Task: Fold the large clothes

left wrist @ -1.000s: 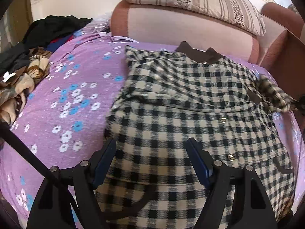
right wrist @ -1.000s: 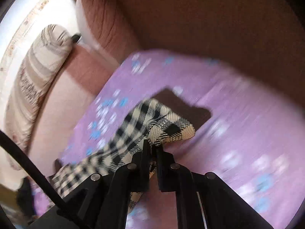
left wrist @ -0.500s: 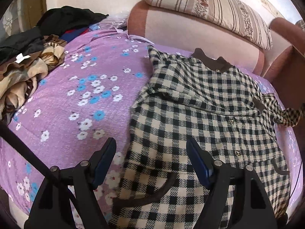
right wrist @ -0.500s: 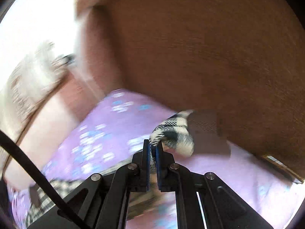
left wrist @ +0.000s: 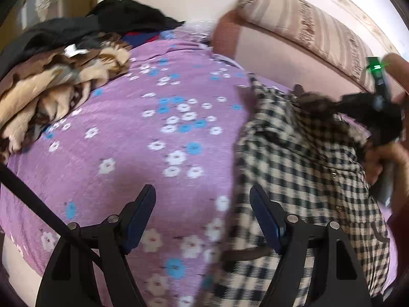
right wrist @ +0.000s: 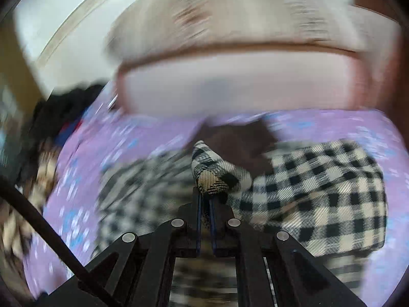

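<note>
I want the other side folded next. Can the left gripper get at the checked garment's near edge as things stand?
Probably yes. The left gripper is open, holds nothing, and the checked garment lies flat just beside it on the purple sheet with nothing between.

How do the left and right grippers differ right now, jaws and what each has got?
The left gripper has its jaws standing wide apart, while the right gripper has its jaws shut.
The left gripper holds nothing and hangs over the purple floral cover; the right gripper pinches an end of the checked garment.
The left gripper is beside the garment's edge; the right gripper is over the garment itself.
Both have black frames with blue pads.
</note>
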A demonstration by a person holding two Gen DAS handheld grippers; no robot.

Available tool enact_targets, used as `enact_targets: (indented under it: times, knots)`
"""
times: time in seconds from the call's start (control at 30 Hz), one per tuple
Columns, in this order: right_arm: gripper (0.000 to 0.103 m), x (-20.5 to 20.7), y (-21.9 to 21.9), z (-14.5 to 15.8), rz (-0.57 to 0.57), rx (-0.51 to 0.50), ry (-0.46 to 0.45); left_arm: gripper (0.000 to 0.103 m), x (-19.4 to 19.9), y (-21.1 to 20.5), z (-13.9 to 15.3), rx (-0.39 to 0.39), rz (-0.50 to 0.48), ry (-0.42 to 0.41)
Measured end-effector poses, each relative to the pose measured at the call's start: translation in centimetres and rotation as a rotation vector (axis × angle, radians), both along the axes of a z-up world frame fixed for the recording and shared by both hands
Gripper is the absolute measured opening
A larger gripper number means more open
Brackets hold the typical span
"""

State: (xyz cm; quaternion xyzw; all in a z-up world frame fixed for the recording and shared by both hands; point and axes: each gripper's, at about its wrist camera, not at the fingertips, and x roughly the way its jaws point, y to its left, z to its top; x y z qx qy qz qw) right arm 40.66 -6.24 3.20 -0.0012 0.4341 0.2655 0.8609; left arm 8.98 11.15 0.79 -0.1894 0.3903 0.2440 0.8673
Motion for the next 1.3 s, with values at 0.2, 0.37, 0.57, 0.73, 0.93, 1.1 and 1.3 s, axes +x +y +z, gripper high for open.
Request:
enact_targets:
  times: [0.2,0.37,0.57,0.73,0.93,1.1,1.3]
  knots:
    - [0.032,-5.1,9.2,-6.4,0.265,-0.214,-0.002,0.075,-1.3,2.0,-0.6,-0.038,0.054,-0.010]
    - [0.049,-9.0,7.7,-5.5,0.447,-0.108,0.030,0.075,0.2,1.9,-0.4,-0.071,0.043,-0.026]
    - [0.061,-10.7,-1.8,-3.8,0.380,-0.007,0.090,0.077,5.2,-1.0,0.7,-0.041,-0.075,-0.028]
    - [0.061,-8.2,-9.7,-3.7,0.170,-0.010,0.095,0.077,11.9,-3.4,2.0,0.018,-0.178,-0.041]
    - [0.059,-2.3,-16.8,-3.7,-0.085,0.068,0.130,0.077,22.0,-4.6,1.2,0.085,-0.245,0.005]
    - [0.059,1.6,-17.7,-5.3,-0.187,0.016,0.143,0.069,26.7,-0.6,-3.6,0.074,-0.103,0.173]
    - [0.057,2.8,-19.2,-7.3,-0.266,-0.046,0.166,0.070,25.4,3.8,-4.5,-0.180,-0.054,0.135]
